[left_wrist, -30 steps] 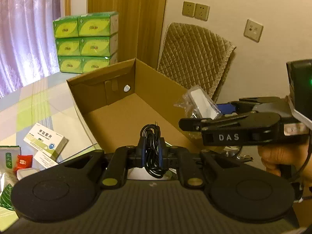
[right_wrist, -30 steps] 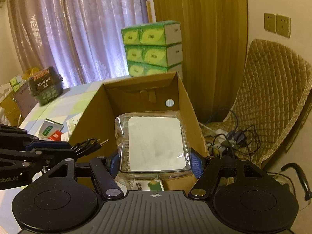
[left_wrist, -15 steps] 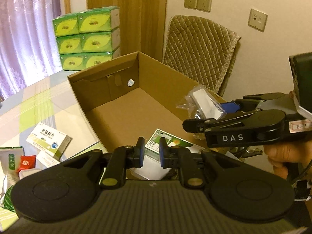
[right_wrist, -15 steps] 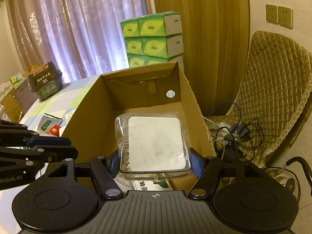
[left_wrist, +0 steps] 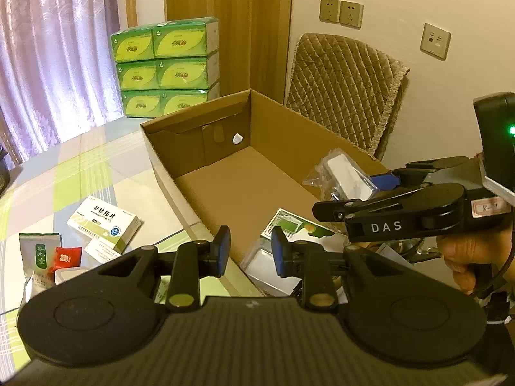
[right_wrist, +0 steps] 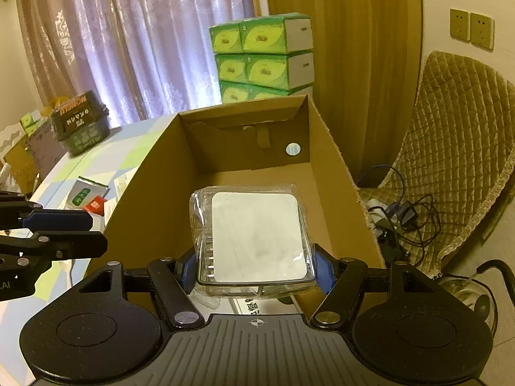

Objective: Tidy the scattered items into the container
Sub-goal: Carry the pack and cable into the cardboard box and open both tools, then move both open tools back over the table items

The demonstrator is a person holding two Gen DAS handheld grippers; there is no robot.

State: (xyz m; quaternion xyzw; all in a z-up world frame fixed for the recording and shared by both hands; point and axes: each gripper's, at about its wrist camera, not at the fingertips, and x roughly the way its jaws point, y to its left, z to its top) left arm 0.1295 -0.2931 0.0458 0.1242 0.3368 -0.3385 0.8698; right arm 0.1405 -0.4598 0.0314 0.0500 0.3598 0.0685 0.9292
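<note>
An open cardboard box stands on the table. My right gripper is shut on a white device wrapped in clear plastic, held over the near end of the box; in the left wrist view the wrapped device shows at the box's right wall. My left gripper is open and holds nothing, above the box's near left wall. A green-and-white packet and a clear bag lie on the box floor. A white medicine box, a green sachet and a red packet lie on the table.
Stacked green tissue boxes stand beyond the box. A quilted chair is to the right, with cables on the floor beside it. A dark basket sits at the table's far left. A hand holds the right gripper.
The left gripper let go of the coiled black cable, opened, and pulled back and up. The right gripper kept the wrapped device and shifted slightly over the box.
</note>
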